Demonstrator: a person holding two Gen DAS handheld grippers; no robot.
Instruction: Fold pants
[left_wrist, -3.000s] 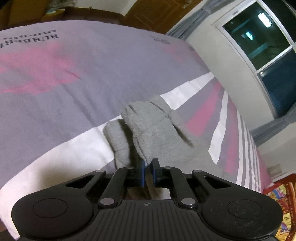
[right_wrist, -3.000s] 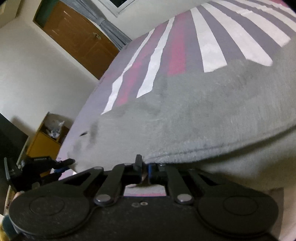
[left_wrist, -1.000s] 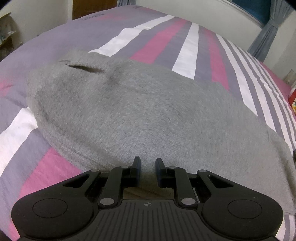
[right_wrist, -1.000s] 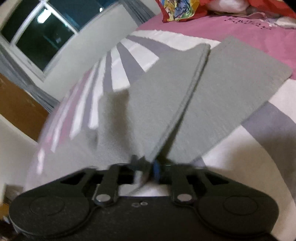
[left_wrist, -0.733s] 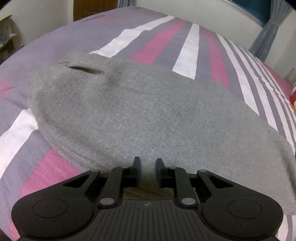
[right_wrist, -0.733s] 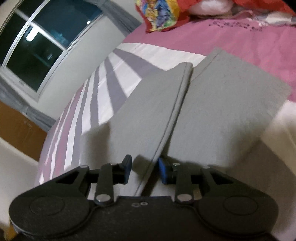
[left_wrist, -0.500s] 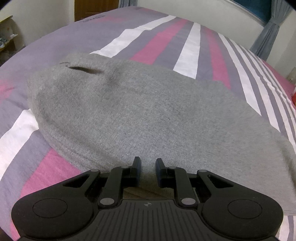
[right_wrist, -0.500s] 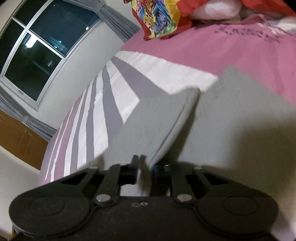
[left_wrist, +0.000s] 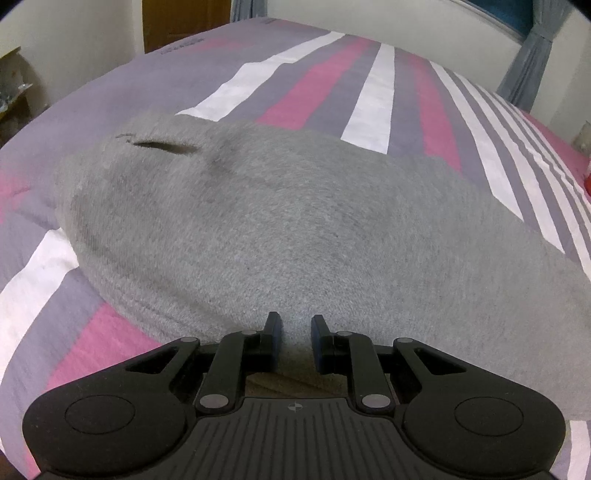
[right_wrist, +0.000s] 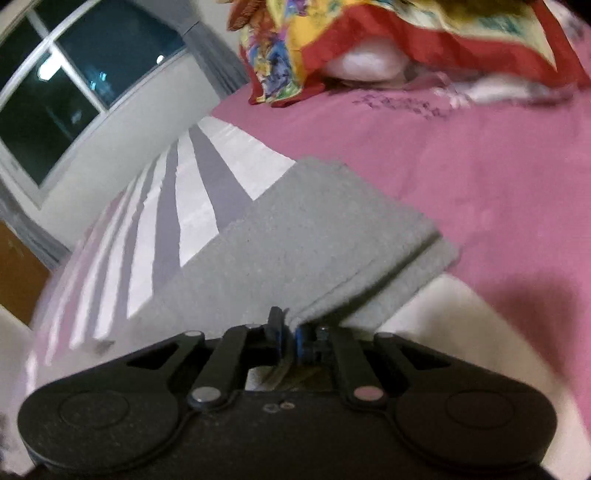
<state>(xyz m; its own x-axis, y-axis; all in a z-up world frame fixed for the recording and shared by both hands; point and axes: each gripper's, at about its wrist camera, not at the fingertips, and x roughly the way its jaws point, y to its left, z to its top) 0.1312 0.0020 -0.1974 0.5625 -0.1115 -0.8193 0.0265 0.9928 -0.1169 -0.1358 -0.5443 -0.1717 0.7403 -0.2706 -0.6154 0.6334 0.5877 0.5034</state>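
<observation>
The grey pants (left_wrist: 295, 229) lie spread on the striped bed cover, with the pocket slit at the far left. My left gripper (left_wrist: 294, 328) is open and empty, its fingers resting at the near edge of the fabric. In the right wrist view the two pant legs (right_wrist: 314, 236) lie one over the other, the top leg nearly lined up with the lower one. My right gripper (right_wrist: 287, 332) is shut on the near edge of the top leg.
The bed cover (left_wrist: 332, 74) has pink, white and purple stripes. A colourful red-edged blanket (right_wrist: 369, 44) and a white pillow (right_wrist: 365, 66) lie at the head of the bed. A window (right_wrist: 74, 81) and wall stand behind.
My right gripper opened, then shut again on the top pant leg and laid it over the lower leg. The left gripper stays open and has barely moved.
</observation>
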